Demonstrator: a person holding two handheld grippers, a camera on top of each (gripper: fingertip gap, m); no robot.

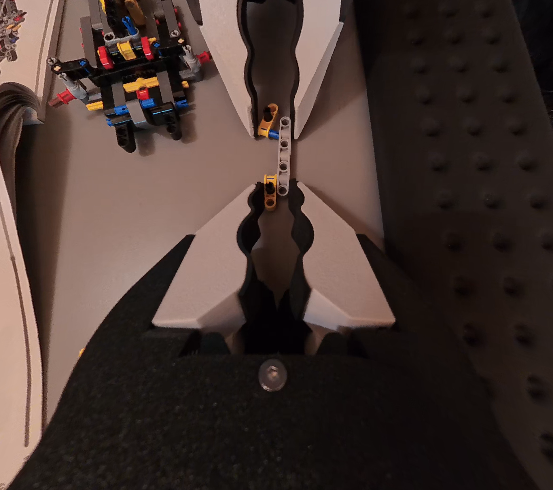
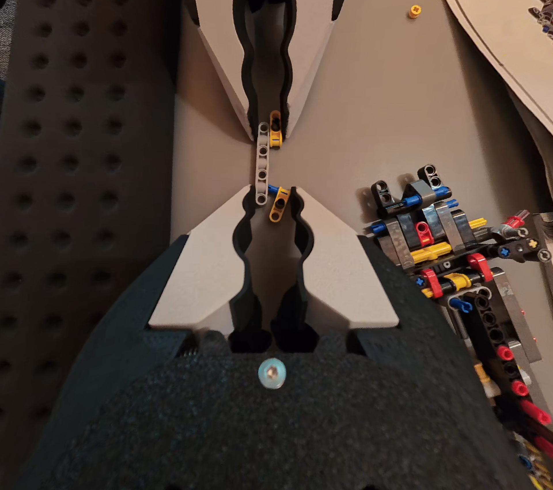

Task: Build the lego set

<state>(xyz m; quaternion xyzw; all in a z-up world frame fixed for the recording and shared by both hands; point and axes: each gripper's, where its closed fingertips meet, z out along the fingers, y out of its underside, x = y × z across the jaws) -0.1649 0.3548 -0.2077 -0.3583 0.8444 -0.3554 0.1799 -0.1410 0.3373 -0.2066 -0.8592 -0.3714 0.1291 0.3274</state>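
Observation:
A thin grey five-hole beam [image 1: 283,155] spans the gap between my two grippers, which face each other tip to tip above the table. My left gripper [image 1: 276,186] is shut on the beam's near end and a yellow connector [image 1: 270,195] beside it. My right gripper [image 2: 271,191] is shut on the beam's other end [image 2: 262,164] and a second, tilted yellow connector [image 2: 279,203], joined to the beam by a blue pin [image 2: 271,188]. Each gripper also shows from the far side in the other view: the right [image 1: 273,131], the left [image 2: 270,136].
The part-built black, grey, yellow and red model [image 1: 128,65] lies on the table beside the grippers [image 2: 449,251]. An instruction booklet [image 2: 493,11] lies past it, a small yellow bush [image 2: 414,11] near it. A dark dotted mat [image 1: 449,146] borders the other side. Left and right tips are no more than a few centimetres apart.

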